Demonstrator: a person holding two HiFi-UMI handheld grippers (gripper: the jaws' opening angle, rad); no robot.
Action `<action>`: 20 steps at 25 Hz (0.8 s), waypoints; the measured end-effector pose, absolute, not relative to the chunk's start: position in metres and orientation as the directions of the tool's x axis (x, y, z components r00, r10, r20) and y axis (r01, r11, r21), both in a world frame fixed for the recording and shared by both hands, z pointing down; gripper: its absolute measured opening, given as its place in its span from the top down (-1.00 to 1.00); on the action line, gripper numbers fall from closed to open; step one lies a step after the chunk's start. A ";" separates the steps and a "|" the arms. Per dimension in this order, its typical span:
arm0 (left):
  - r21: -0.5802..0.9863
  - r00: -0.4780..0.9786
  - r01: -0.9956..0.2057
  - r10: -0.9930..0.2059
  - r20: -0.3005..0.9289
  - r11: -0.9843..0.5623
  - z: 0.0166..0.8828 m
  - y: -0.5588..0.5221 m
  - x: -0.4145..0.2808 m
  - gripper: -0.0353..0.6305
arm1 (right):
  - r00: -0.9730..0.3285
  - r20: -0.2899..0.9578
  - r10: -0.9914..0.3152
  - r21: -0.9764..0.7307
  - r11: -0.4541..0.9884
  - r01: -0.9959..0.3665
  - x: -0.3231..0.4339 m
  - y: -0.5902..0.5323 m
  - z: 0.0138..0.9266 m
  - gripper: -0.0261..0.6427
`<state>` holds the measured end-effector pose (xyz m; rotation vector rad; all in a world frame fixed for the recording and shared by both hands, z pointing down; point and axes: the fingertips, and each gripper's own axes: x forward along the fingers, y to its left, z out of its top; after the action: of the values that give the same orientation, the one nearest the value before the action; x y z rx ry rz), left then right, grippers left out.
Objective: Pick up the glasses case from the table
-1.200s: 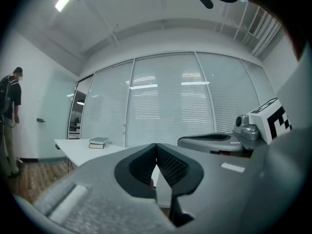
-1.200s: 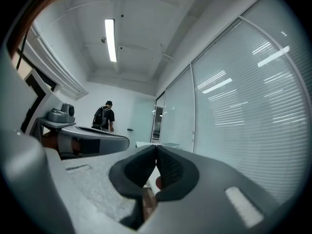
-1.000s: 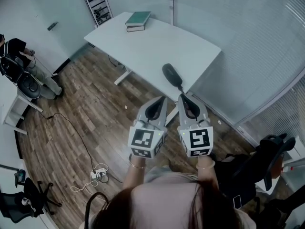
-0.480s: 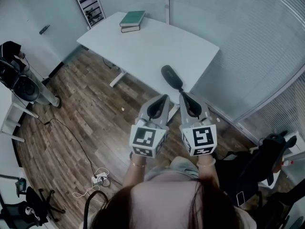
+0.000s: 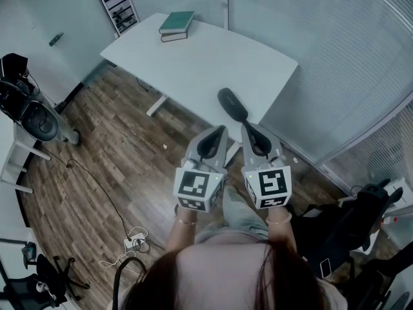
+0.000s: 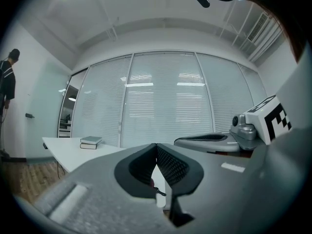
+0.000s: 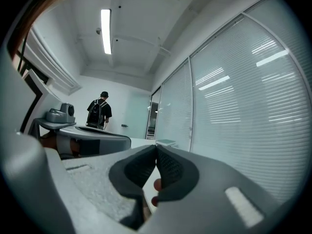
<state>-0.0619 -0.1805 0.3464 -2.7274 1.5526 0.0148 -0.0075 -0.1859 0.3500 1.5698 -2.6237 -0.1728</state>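
A dark oval glasses case (image 5: pixel 232 104) lies near the front edge of the white table (image 5: pixel 193 63) in the head view. My left gripper (image 5: pixel 222 128) and right gripper (image 5: pixel 246 126) are held side by side, level, just short of the table edge and a little nearer than the case. Both are shut with nothing between the jaws. In the left gripper view the shut jaws meet at the left gripper's tip (image 6: pixel 156 144); in the right gripper view the right gripper's tip (image 7: pixel 156 145) is likewise shut. The case is hidden behind the jaws in both gripper views.
Two stacked books (image 5: pixel 177 25) lie at the table's far corner. Glass walls with blinds (image 5: pixel 335 57) stand behind the table. A cable and power strip (image 5: pixel 134 237) lie on the wood floor. Chairs (image 5: pixel 342 225) stand at the right. A person (image 7: pixel 98 112) stands far off.
Both grippers have moved a little forward toward the table edge and the case. Their jaws stayed shut. The head view has shifted slightly.
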 end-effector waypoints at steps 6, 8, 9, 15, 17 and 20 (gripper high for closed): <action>-0.025 0.499 -0.866 -0.866 -0.019 -0.499 0.345 -0.201 -0.064 0.86 | -0.491 0.032 -0.871 0.145 0.490 -0.860 -0.009 -0.209 0.355 0.92; -0.019 0.484 -0.875 -0.875 -0.015 -0.483 0.347 -0.212 -0.069 0.87 | -0.495 0.039 -0.868 0.144 0.495 -0.857 -0.009 -0.218 0.358 0.92; -0.017 0.477 -0.879 -0.879 -0.013 -0.476 0.347 -0.217 -0.071 0.87 | -0.496 0.043 -0.867 0.143 0.497 -0.856 -0.009 -0.222 0.360 0.92; -0.029 0.461 -0.887 -0.887 -0.023 -0.461 0.345 -0.246 -0.071 0.87 | -0.503 0.078 -0.860 0.158 0.509 -0.846 -0.009 -0.251 0.372 0.92; -0.026 0.463 -0.886 -0.886 -0.027 -0.462 0.345 -0.255 -0.071 0.86 | -0.505 0.085 -0.859 0.161 0.512 -0.844 -0.009 -0.260 0.376 0.92; -0.025 0.467 -0.884 -0.884 -0.028 -0.466 0.347 -0.265 -0.071 0.86 | -0.506 0.094 -0.857 0.166 0.515 -0.841 -0.010 -0.270 0.379 0.92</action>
<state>-0.0707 -0.2645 0.3466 -2.6598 1.6034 0.0167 -0.0095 -0.2703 0.3795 1.4633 -2.5881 -0.1472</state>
